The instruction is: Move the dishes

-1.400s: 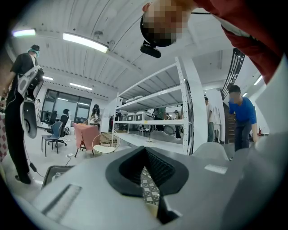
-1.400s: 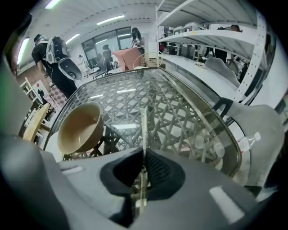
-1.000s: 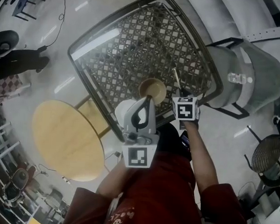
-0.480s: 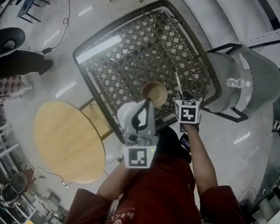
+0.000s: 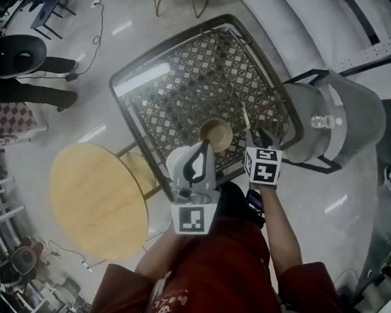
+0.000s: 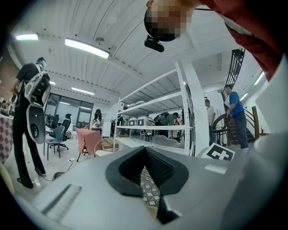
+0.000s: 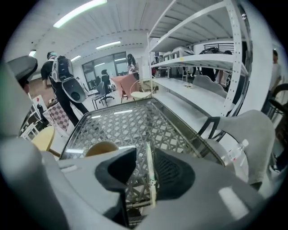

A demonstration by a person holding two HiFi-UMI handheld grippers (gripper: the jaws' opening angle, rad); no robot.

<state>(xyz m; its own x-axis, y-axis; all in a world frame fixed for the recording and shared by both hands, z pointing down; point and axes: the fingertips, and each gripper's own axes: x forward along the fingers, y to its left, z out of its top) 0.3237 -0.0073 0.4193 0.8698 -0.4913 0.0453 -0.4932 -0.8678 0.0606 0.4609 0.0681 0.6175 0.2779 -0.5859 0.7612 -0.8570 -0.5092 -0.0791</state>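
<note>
A tan bowl (image 5: 215,134) (image 7: 101,148) stands on the glass lattice table (image 5: 131,77) near its front edge. Right of the bowl a pale thin stick (image 5: 246,116) (image 7: 150,175) lies on the table. My right gripper (image 5: 259,136) (image 7: 144,168) hovers above the stick's near end, tilted down. Its jaws have just been opening and now stand apart, with the stick showing below the gap, untouched. My left gripper (image 5: 205,145) (image 6: 145,152) points level just in front of the bowl, shut, with nothing seen between its jaws.
A round wooden table (image 5: 98,200) stands lower at the left. A grey chair (image 5: 334,120) with a plastic bottle (image 5: 321,121) on it is at the right. A person (image 5: 29,95) stands far left. White shelving (image 7: 202,58) runs behind the table.
My right gripper has lifted off the table and the stick stays lying there. The left gripper has risen a little. The bowl has not moved.
</note>
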